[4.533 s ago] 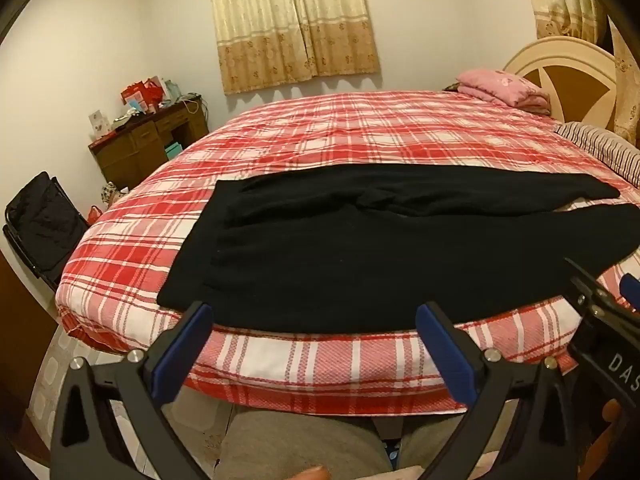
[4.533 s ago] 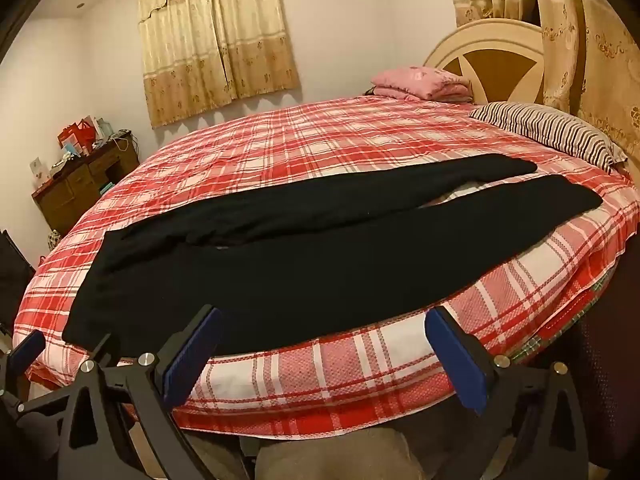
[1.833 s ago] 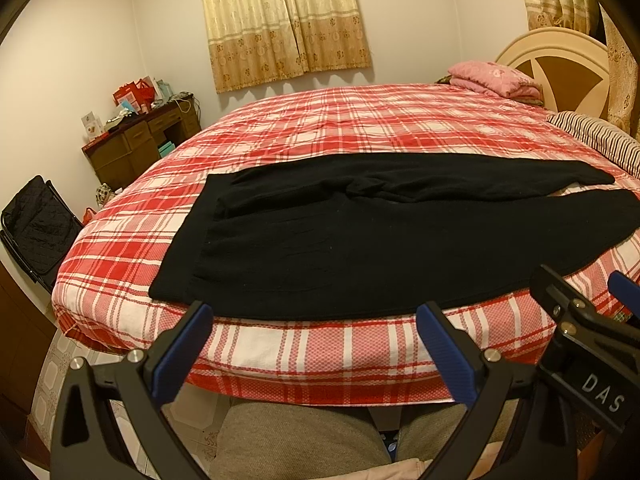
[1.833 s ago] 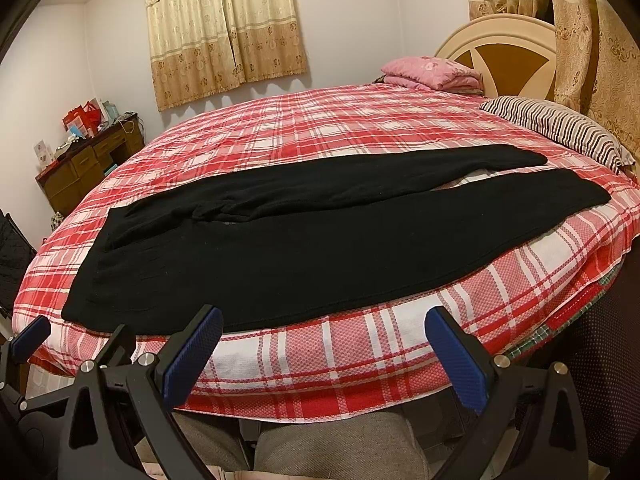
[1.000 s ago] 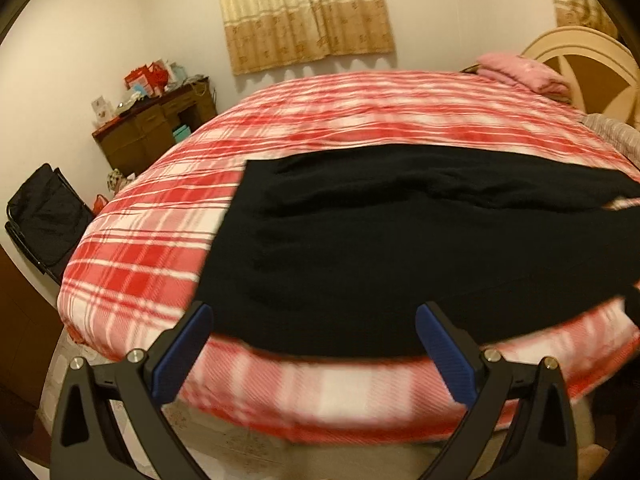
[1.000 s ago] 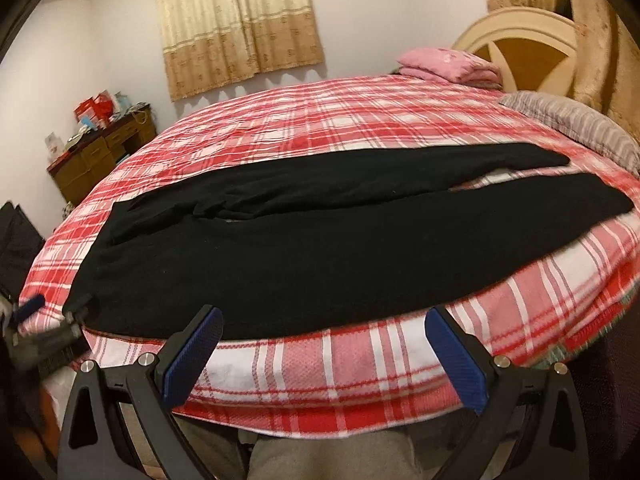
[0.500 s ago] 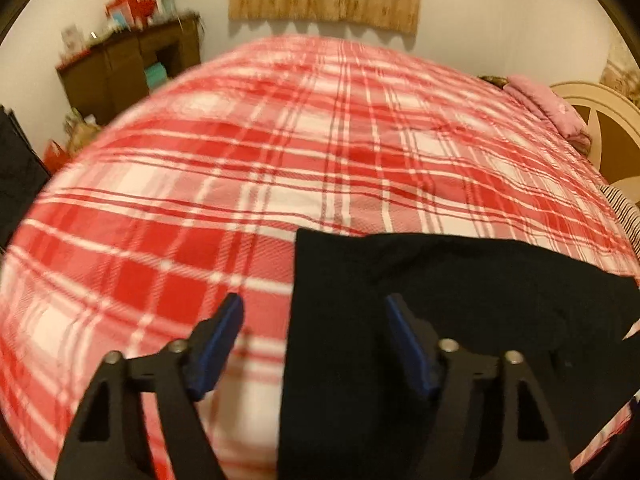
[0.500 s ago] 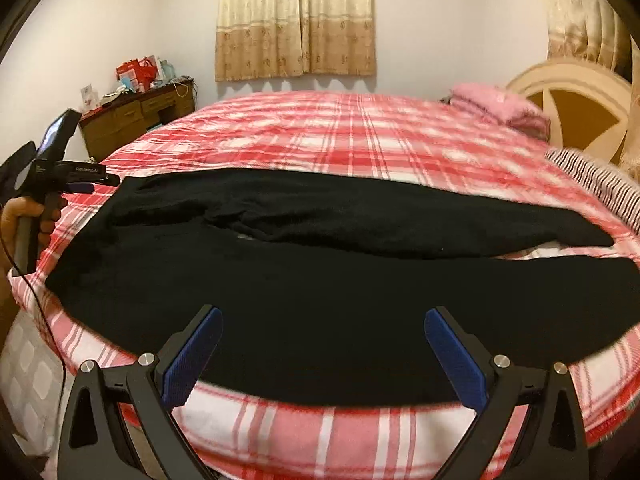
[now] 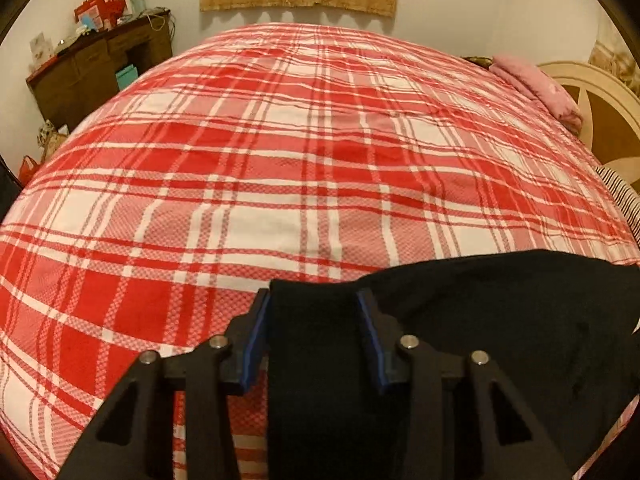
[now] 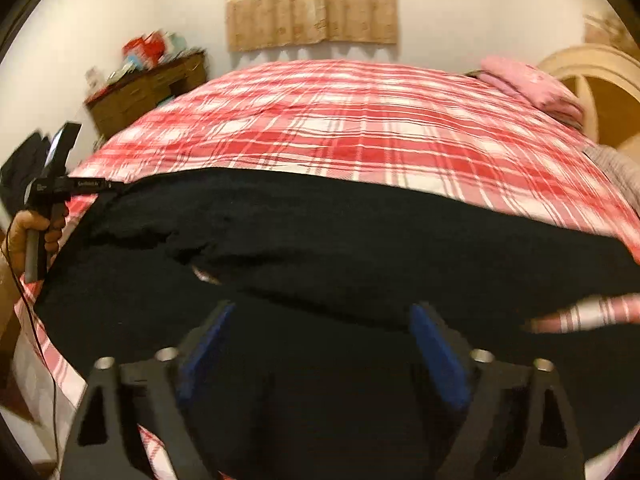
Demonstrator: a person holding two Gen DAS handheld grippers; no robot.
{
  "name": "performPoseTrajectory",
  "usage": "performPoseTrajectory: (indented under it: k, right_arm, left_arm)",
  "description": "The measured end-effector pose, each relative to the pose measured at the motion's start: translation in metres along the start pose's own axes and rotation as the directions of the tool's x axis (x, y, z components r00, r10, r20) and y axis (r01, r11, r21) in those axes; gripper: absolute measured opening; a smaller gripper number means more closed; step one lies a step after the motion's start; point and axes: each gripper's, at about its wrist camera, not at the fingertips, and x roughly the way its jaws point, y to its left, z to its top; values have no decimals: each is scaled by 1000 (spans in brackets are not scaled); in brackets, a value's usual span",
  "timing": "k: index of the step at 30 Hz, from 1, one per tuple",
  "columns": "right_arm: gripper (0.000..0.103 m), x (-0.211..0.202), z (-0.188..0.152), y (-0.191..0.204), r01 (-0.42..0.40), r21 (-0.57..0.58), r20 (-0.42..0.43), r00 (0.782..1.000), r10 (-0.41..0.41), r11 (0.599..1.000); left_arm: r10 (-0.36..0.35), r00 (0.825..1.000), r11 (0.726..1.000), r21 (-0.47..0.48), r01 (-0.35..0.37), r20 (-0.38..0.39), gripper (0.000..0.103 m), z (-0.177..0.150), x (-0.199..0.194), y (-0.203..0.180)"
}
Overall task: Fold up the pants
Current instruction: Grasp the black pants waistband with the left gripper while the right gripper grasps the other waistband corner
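Black pants [image 10: 360,240] lie spread across the near part of a round bed with a red and white plaid cover [image 9: 300,140]. In the left wrist view my left gripper [image 9: 314,308] straddles the far corner of the pants' waist [image 9: 316,320], its blue pads [image 9: 256,336] narrowed on either side of the cloth with a gap still between them. In the right wrist view my right gripper [image 10: 320,320] is open low over the near leg of the pants. The left gripper also shows in the right wrist view [image 10: 100,186], at the waist end.
A wooden dresser [image 9: 100,60] with clutter stands at the back left. Folded pink cloth [image 9: 540,84] lies by the cream headboard [image 9: 600,120]. A striped pillow [image 9: 620,192] sits at the right edge. Curtains [image 10: 312,4] hang on the far wall.
My left gripper has moved forward onto the waist corner and its jaws have narrowed around it. My right gripper has dropped closer over the near leg.
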Motion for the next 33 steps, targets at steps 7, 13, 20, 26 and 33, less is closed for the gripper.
performPoseTrajectory:
  k: [7,13,20,26,33]
  right_arm:
    - [80,56,71,-39,-56,-144,-56,997,48,988]
    - [80,124,100,-55,-146,-259,-221,971,88,955]
    - [33,137,103,-60,-318,-247,-290,926,243,915]
    - [6,106,91,-34,-255,-367,-252,953,169,895]
    - [5,18,90,-30,-185,-338,-61,983,175,923]
  left_arm:
    - [-46,999,998,-34,47,10,28,2,-3,6]
    - [-25,1000,999,-44,25,7,38,5,1,3]
    - [-40,999,999,30,40,27,17,5,7,-9]
    - [-17,998,999,29,15,60,15,8,0,-13]
    - [-31,981,999,28,26,193,15,2,-55,-16]
